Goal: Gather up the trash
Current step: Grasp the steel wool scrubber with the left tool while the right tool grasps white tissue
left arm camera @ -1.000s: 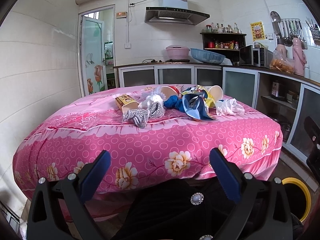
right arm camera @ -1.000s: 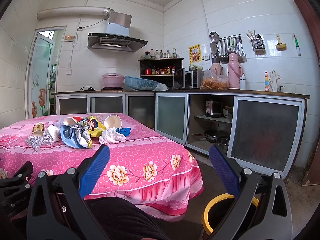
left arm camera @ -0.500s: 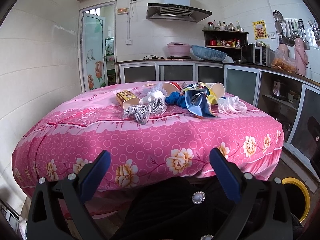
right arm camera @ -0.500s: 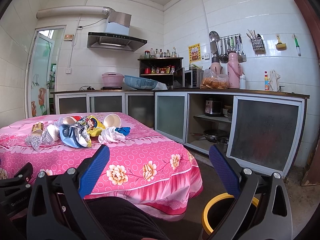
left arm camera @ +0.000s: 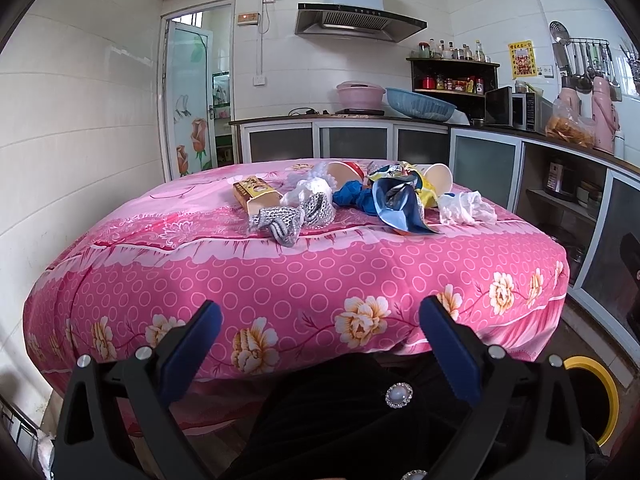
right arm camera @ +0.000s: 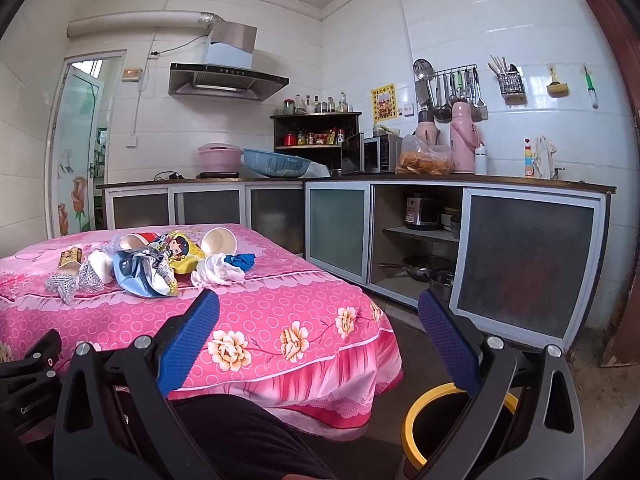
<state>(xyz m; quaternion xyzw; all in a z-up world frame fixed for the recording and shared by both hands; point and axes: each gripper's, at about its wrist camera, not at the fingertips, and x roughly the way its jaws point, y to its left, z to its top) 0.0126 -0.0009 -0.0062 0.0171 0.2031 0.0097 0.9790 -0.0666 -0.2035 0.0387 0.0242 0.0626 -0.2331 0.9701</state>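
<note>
1. On the pink floral tablecloth [left arm camera: 304,280] lies the trash: a yellow carton [left arm camera: 256,196], grey mesh scrap [left arm camera: 292,216], blue foil wrapper [left arm camera: 396,204], paper cups [left arm camera: 438,178] and crumpled tissue [left arm camera: 466,208].
2. It all looks light, soft and crushable; I would pinch a raised fold or rim.
3. The left gripper [left arm camera: 320,340] and right gripper [right arm camera: 318,326] are spread wide, empty, well short of the pile.
4. A yellow-rimmed bin [right arm camera: 418,420] stands on the kitchen floor beside the table.

— We are seeing bright, even daylight coming through the glass door [left arm camera: 196,92] at ten o'clock.
— We are noticing fisheye bending and dark vignetting at every corner; the focus is staying sharp.
</note>
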